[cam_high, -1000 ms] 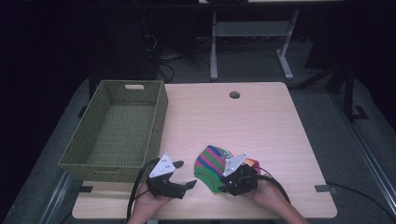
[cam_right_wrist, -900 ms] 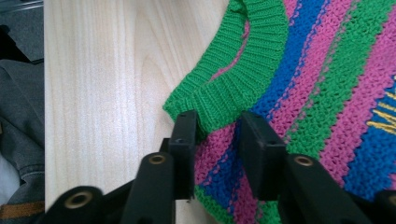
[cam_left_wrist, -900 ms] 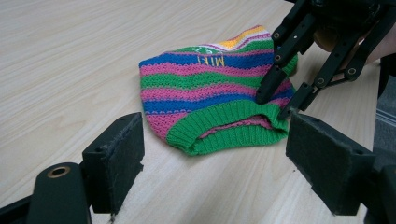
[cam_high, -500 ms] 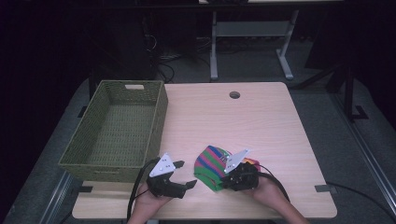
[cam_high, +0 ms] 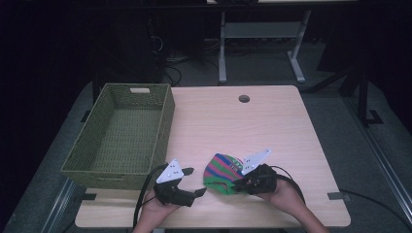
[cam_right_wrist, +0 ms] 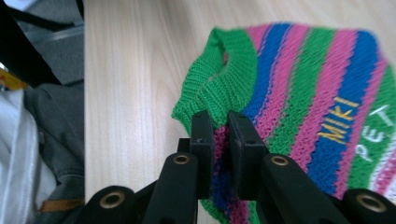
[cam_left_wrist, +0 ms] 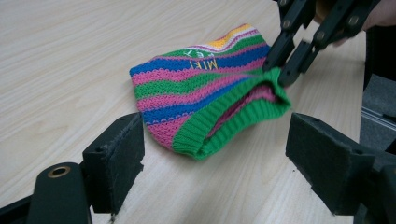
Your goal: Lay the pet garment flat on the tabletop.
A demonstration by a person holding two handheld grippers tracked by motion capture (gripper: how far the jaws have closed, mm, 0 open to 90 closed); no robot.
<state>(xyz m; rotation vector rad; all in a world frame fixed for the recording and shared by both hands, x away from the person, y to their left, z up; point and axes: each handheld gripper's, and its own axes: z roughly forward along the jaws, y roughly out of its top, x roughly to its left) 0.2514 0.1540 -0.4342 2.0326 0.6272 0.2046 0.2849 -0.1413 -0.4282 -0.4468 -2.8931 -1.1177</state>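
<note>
The small knitted garment striped in pink, blue and green, with a green ribbed cuff and yellow and white lettering point(cam_high: 222, 171), lies on the pale wooden surface point(cam_high: 272, 126) near its front edge, between our two hands and well apart from the green woven basket point(cam_high: 121, 138) at the left. We judge it light, soft and limp: it will sag and fold from whatever point we lift, and the open knit gives good grip, with no risk of breakage, though a thread could snag. The thick ribbed cuff looks the best place to hold, and there our right gripper point(cam_right_wrist: 219, 126) already has it: its jaws have just been closing and now stand narrow, pinching the cuff's upper layer, so the opening gapes slightly in the left gripper view. Our left gripper point(cam_left_wrist: 212, 154) rests just short of the garment with its jaws wide and nothing between them; the cuff's free side, facing it, would be its natural hold. Counting, we find one garment, one basket with nothing in it, and two grippers.
</note>
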